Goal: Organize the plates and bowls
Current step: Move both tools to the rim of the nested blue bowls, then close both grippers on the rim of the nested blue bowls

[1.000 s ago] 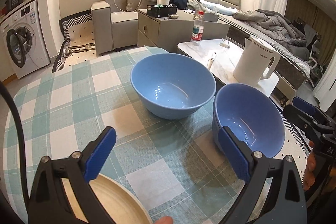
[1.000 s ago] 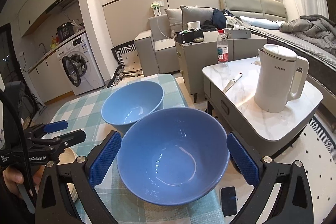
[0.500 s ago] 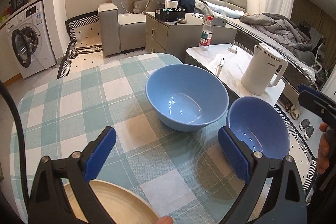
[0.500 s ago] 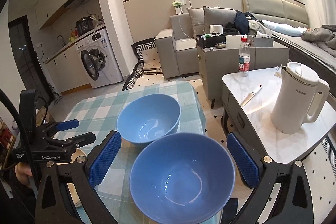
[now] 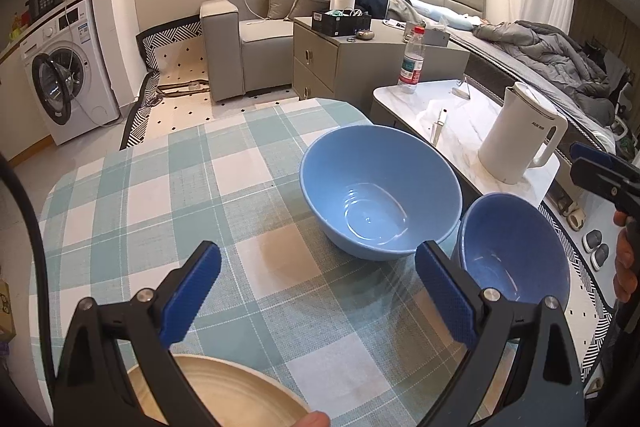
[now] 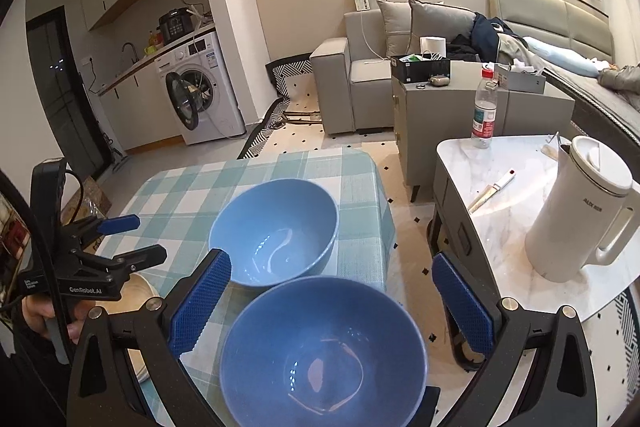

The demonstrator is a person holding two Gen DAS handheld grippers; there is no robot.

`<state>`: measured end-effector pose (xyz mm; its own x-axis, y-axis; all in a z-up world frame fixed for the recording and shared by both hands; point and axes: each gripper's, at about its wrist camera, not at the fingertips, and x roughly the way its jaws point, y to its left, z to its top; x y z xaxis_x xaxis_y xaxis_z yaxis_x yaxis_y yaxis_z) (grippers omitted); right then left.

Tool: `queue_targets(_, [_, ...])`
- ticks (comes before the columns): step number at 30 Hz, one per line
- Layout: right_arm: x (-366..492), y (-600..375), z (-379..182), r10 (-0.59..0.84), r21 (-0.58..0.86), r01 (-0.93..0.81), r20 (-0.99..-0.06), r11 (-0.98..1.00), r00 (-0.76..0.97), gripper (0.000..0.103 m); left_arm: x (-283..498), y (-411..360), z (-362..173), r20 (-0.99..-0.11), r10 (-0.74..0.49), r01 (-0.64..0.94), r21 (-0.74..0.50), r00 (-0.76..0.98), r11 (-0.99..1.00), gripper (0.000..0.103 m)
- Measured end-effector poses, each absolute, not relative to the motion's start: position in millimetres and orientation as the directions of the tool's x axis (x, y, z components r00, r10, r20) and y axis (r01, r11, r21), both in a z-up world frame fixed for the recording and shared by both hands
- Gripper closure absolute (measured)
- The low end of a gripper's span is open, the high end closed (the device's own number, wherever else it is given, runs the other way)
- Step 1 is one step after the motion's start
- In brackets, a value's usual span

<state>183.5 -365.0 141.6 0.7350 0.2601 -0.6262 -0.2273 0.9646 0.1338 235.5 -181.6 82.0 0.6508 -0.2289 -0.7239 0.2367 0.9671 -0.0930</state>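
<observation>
Both grippers stand with their blue pads wide apart, holding nothing. My left gripper (image 5: 318, 285) hovers above the table (image 5: 160, 195), which wears a green-and-white checked cloth, and its fingers frame bare cloth in front of the far bowl (image 5: 380, 193). Under its left finger lies a cream plate (image 5: 224, 399) at the near table edge, partly hidden by the gripper body; a fingertip shows just beside the plate's rim. My right gripper (image 6: 330, 301) hangs over the near bowl (image 6: 324, 351), its pads to either side of the rim and clear of it. That blue bowl sits at the right-hand edge of the table, upright and empty. Just behind it stands the far bowl, also blue, upright and empty; from the right wrist view the two rims look touching or nearly so, I cannot tell which. To the right, apart from the table, a white kettle (image 6: 580, 215) and a water bottle (image 6: 484, 107) stand on a marble-topped side table (image 6: 500, 211).
</observation>
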Motion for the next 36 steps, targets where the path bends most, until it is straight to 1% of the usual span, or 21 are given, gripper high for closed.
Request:
queue_targets(4, [201,-364,140,0.263,0.131,-0.234,-0.640,0.963,0.722,0.001,243,-180,78,-0.731,-0.221,0.232,-0.089,0.645,0.969,0.004])
queue_targets(10, [220,-359,133,0.258,0.124,-0.238,-0.675,0.963,0.691,0.001,254,-176,74,-0.737,-0.226,0.209,-0.117,0.637,0.971,0.004])
queue_targets(16, [240,-350,121,0.285,0.139,-0.265,-0.695,0.954,0.660,0.001,262,-176,66,-0.747,-0.223,0.196,-0.125,0.626,0.972,0.004])
queue_targets(21, [254,-341,115,0.280,0.115,-0.289,-0.720,0.951,0.635,0.001,270,-176,62,-0.757,-0.211,0.187,-0.120,0.618,0.975,0.004])
queue_targets(23, [260,-339,113,0.276,0.111,-0.291,-0.730,0.950,0.625,0.001,274,-177,60,-0.761,-0.214,0.190,-0.121,0.612,0.974,0.004])
queue_targets(28, [272,-341,104,0.299,0.153,-0.289,-0.763,0.945,0.574,0.001,280,-182,57,-0.769,-0.215,0.197,-0.118,0.602,0.973,0.004])
queue_targets(36, [288,-336,84,0.278,0.144,-0.288,-0.815,0.947,0.508,0.001,290,-188,49,-0.777,-0.231,0.213,-0.127,0.585,0.969,0.005])
